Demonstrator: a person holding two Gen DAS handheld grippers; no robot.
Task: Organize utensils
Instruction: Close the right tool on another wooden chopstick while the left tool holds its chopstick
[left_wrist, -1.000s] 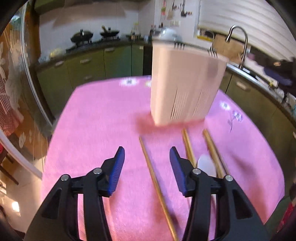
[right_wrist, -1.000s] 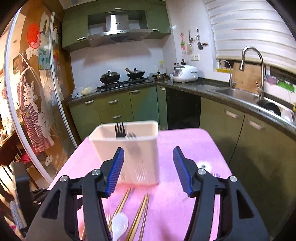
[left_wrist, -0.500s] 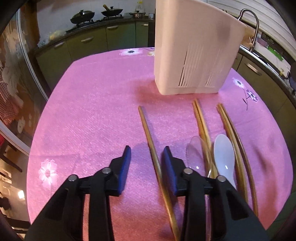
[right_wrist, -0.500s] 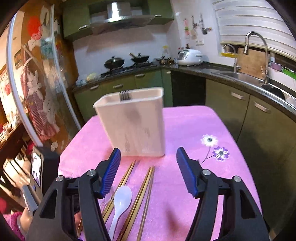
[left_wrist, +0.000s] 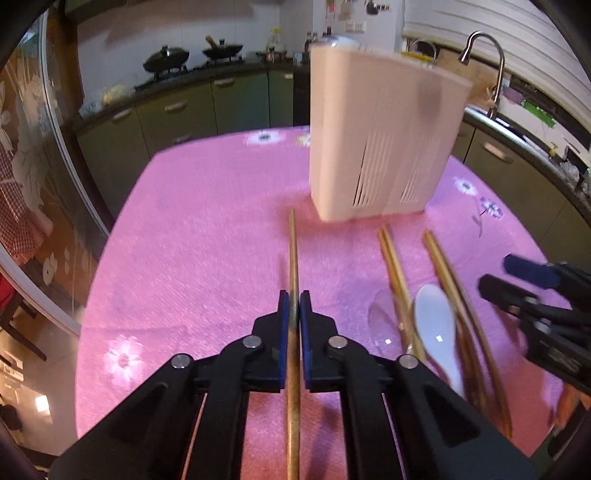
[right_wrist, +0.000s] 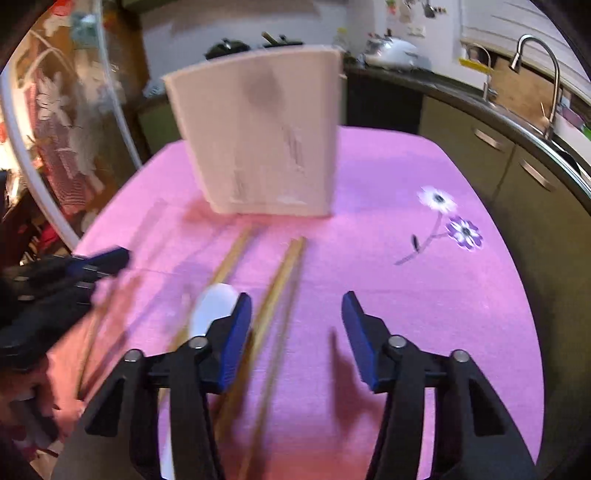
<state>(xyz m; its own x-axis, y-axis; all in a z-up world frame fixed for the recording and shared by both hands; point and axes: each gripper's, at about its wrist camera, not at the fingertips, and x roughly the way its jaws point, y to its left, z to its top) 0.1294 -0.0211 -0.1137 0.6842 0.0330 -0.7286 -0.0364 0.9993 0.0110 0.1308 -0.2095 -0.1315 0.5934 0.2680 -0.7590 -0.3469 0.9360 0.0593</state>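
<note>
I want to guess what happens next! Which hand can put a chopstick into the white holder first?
Probably the left. The left gripper has just closed and is shut on a chopstick that points towards the holder. The right gripper, which has just been closing, holds nothing, open over another pair.

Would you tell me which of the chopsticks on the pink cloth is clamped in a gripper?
The lone chopstick, apart to the left of the pairs by the spoon; the left gripper pinches it.
</note>
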